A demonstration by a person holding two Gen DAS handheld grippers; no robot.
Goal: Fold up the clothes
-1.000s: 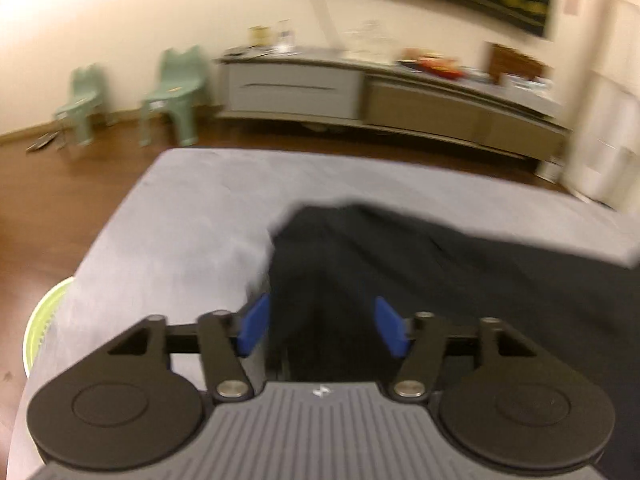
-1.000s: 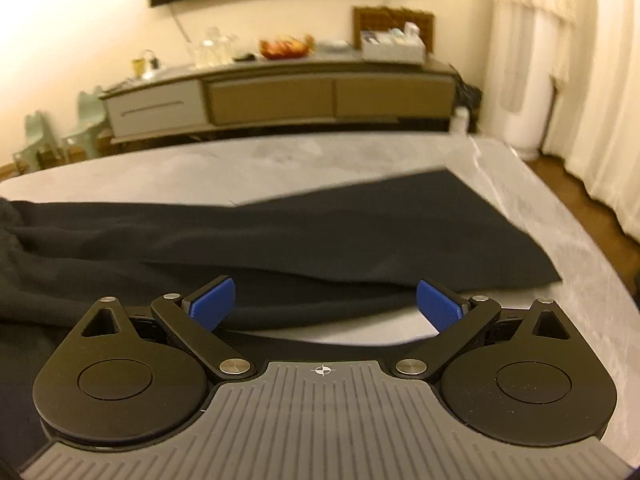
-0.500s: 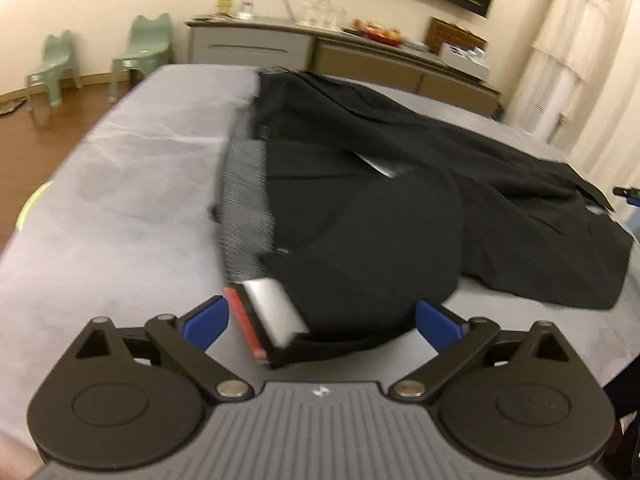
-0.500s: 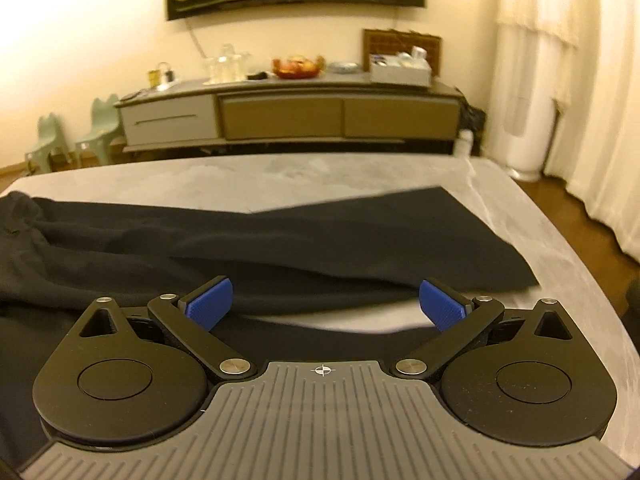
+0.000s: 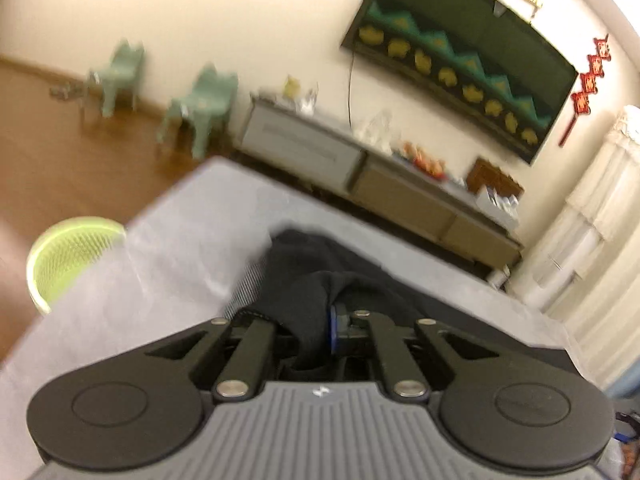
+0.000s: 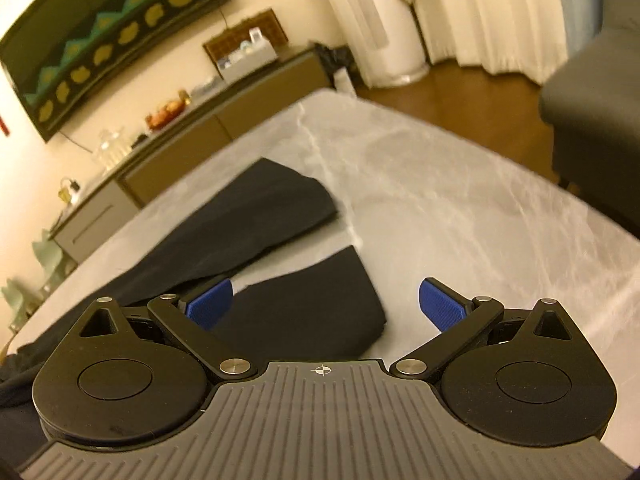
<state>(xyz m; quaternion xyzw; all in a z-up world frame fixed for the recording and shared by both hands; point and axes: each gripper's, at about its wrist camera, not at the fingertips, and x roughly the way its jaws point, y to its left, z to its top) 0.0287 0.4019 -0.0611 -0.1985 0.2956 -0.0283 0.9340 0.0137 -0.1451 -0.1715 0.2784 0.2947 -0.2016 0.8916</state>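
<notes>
The left gripper (image 5: 312, 330) has its jaws drawn in tight on a bunched fold of the black trousers (image 5: 304, 280), the cloth rising up between the fingers and hiding most of one blue pad (image 5: 333, 328). From there the garment trails away over the grey table (image 5: 180, 248), a patch of checked lining (image 5: 246, 284) showing along its near edge. Beyond the table's corner a lime-green mesh basket (image 5: 70, 256) stands on the wooden floor.

The right gripper (image 6: 324, 306) is spread wide with nothing in it, its blue pads (image 6: 210, 304) hovering over one trouser leg end (image 6: 316, 308) that lies flat. The other leg (image 6: 260, 208) lies farther off, a strip of bare tabletop (image 6: 460, 208) between the two. Against the far wall runs a long low sideboard (image 6: 192, 140)
</notes>
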